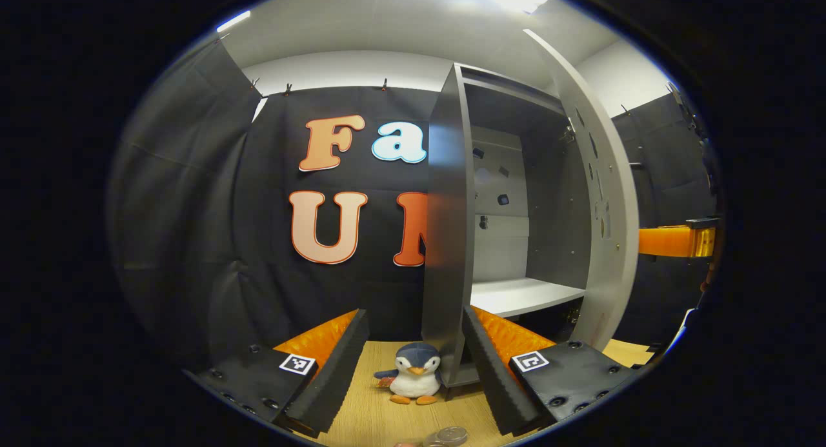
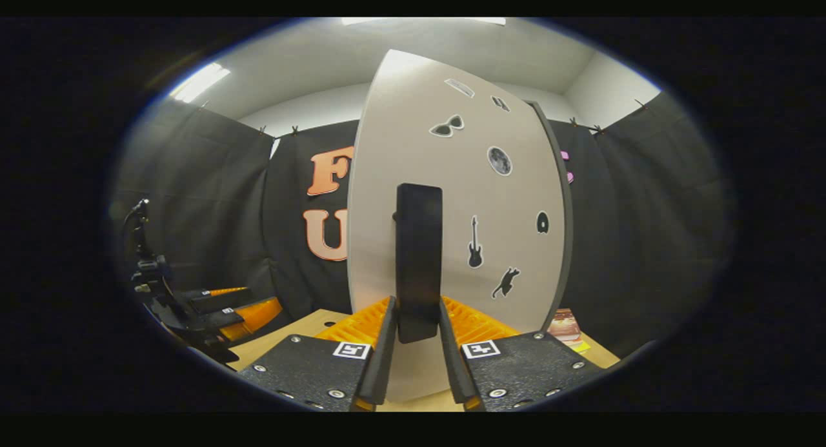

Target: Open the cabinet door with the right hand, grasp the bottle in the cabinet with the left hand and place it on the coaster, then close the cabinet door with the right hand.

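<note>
Cabinet (image 1: 510,215): grey, stands on the wooden table (image 1: 368,408) against the black cloth wall. It is open; in the left gripper view its inside shows a pale back panel with small dark fittings and a white shelf (image 1: 523,295) low down.
Door (image 2: 452,195): swung out on the cabinet's right side. In the left gripper view it is seen nearly edge-on (image 1: 603,195); in the right gripper view its pale front faces the camera, with small dark stickers on it.
Handle (image 2: 419,260): a black upright bar on the door front.
Bottle: I cannot make one out on the shelf or elsewhere in the cabinet.
Penguin (image 1: 413,375): a small plush toy, upright on the table, just beside the foot of the cabinet's left wall and between the left gripper's fingers as seen from its camera.
Coins (image 1: 448,436): a few round silvery pieces at the table's near edge; too cut off to tell more.
In the way: the cabinet's left wall stands straight ahead of the left gripper, with the opening to the right of it.
Left gripper (image 1: 416,369): fingers wide apart, holding nothing, low over the table and short of the cabinet. In the right gripper view it shows far left (image 2: 219,311).
Right gripper (image 2: 418,353): level, pointed at the door, both fingers pressed on the lower end of the handle. Its orange body shows past the door in the left gripper view (image 1: 677,240).
</note>
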### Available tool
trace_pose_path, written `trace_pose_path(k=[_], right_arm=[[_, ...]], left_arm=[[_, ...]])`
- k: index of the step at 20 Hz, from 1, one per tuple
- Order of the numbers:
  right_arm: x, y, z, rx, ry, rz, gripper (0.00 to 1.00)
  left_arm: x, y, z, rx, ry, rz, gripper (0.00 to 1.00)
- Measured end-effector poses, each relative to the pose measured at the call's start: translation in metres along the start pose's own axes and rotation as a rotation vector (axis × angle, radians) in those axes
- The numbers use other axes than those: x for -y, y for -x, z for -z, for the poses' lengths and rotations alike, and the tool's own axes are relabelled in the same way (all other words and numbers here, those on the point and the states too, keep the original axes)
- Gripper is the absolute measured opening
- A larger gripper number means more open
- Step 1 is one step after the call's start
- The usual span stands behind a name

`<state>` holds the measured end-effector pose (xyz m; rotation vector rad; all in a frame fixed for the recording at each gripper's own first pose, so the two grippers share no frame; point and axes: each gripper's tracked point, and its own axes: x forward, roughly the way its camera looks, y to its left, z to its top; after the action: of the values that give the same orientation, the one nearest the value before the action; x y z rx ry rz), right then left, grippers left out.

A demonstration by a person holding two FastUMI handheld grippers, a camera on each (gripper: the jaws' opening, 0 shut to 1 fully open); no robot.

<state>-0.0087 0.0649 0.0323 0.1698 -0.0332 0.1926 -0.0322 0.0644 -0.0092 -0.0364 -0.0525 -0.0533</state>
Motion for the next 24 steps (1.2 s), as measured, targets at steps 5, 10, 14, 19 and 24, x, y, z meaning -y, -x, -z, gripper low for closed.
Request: trace_pose_path(k=[5,10,14,19,24], right_arm=[[-0.022,-0.051,0.006,0.002,-0.028,0.018,0.29],[-0.030,-0.065,0.009,-0.024,-0.045,-0.028,0.32],[-0.034,-0.085,0.011,-0.020,-0.063,-0.064,0.32],[-0.039,-0.097,0.014,-0.056,-0.102,-0.113,0.34],[-0.040,-0.105,0.016,-0.058,-0.090,-0.131,0.35]], left_arm=[[-0.019,-0.009,0.005,-0.022,0.055,0.002,0.95],[-0.040,-0.006,0.005,-0.021,0.053,-0.085,0.95],[-0.046,-0.005,0.002,-0.010,0.042,-0.126,0.96],[-0.051,-0.005,-0.002,0.000,0.022,-0.173,0.95],[-0.050,-0.007,0.003,-0.014,0.017,-0.198,0.94]])
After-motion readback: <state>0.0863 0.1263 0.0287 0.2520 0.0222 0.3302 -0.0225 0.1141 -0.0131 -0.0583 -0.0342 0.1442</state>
